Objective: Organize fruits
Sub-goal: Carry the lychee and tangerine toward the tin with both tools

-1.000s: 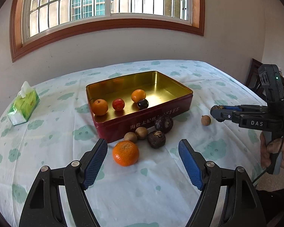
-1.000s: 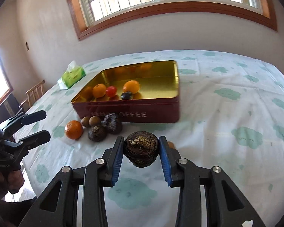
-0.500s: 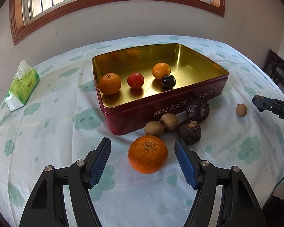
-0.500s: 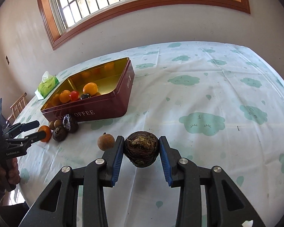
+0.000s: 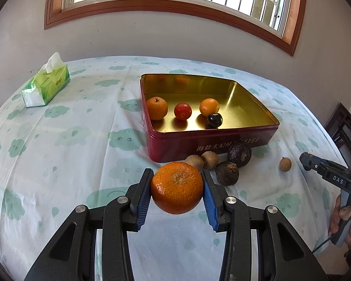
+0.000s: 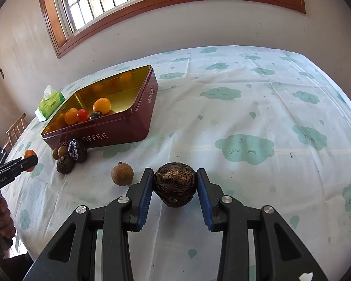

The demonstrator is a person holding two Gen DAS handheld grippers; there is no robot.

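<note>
gripping a mandarin [image 5: 177, 187], left gripper [image 5: 177, 188], jaws just closed

A tin [image 5: 210, 140] sits on the table [image 5: 58, 152]; four fruits inside, a tissue pack [image 5: 45, 85] left (well apart).

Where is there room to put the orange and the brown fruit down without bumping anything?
The gold floor at the right and back of the red tin is bare; its four fruits sit front-left. The tablecloth between the tissue pack and the tin is bare too. The strip by the tin's front wall is crowded with brown fruits.
</note>
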